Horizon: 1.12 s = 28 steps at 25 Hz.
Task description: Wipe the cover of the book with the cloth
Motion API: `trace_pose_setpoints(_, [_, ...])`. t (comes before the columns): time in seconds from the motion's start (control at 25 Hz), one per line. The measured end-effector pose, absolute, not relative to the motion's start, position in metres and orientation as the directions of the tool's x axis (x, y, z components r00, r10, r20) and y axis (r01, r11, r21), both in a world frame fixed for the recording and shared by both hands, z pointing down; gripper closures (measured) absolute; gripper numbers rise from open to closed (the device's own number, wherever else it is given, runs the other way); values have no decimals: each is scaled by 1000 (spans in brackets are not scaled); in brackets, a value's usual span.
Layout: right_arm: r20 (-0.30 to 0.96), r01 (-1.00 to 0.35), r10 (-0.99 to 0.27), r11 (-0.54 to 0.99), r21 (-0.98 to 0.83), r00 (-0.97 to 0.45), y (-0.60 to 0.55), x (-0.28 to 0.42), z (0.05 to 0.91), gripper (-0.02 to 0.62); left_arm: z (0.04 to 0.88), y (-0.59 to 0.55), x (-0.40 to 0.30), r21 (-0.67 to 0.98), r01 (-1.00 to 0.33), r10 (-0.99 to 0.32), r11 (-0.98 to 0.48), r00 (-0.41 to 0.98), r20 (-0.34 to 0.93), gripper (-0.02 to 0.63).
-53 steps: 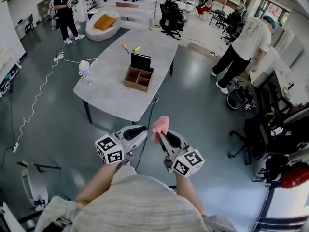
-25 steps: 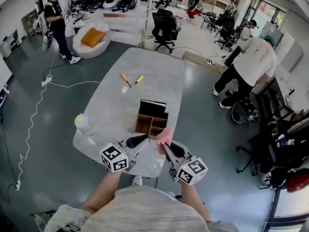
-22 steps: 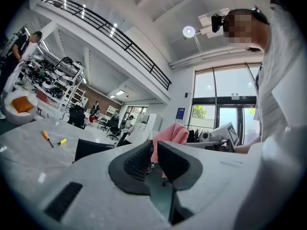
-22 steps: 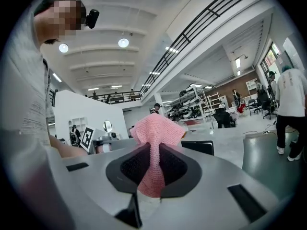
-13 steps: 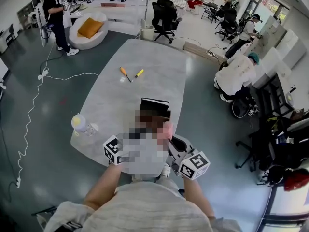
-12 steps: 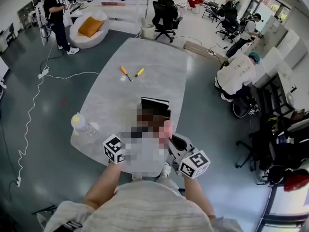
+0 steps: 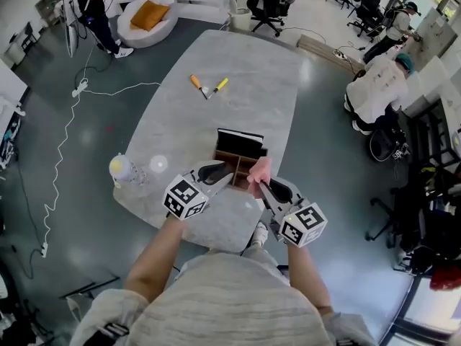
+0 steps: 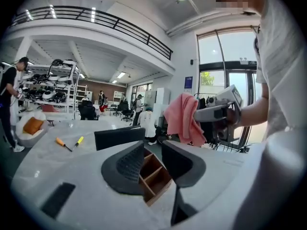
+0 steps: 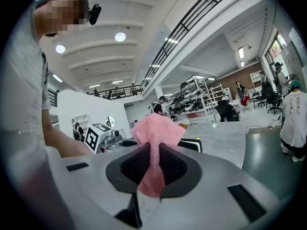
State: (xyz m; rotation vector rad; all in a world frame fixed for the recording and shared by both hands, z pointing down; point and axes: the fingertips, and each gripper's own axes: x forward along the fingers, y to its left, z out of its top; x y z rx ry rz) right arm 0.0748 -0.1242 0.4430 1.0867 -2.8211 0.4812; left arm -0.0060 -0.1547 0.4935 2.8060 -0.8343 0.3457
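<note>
Fingers (image 9: 128, 169) of our right gripper (image 9: 151, 152) are clenched on the pink cloth (image 9: 156, 128), which is pinched at its middle and fans out above the tips. The left gripper (image 8: 152, 150) is empty: its fingers (image 8: 125, 169) are parting as we look, and nothing sits between them.

Just beyond both sets of fingertips stands the wooden box (image 7: 238, 161). The black book (image 7: 241, 138) is upright at its far side, its cover facing us, not touching either gripper or the cloth. In the left gripper view the box shows through the gap between the fingers, and the book lies a little past their tips. Well left of the left fingers a bottle (image 7: 122, 170) stands on the table (image 7: 252, 71). Far ahead of the fingers lie two screwdrivers (image 7: 207, 86), one orange and one yellow.

Two seconds ago both grippers hung over bare floor, with the table well ahead of the fingertips. Now the fingers reach over its near edge, and the box has come right up to them. The left fingers were closer together then. The right fingers have kept the same grip on the cloth throughout.
</note>
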Motion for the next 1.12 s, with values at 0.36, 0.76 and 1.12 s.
trace_pose_setpoints(0.36, [209, -678, -645, 685, -267, -735, -145, 82, 457, 546, 532, -208, -32, 65, -660, -577, -748, 696, 427, 443])
trace_pose_setpoints(0.76, [210, -683, -652, 672, -286, -729, -157, 85, 462, 546, 518, -276, -36, -210, -550, -565, -808, 624, 540, 402])
trace_pose_setpoints(1.12, [201, -681, -653, 670, -296, -730, -160, 85, 463, 546, 532, -286, -28, -237, -276, -361, -932, 637, 681, 351])
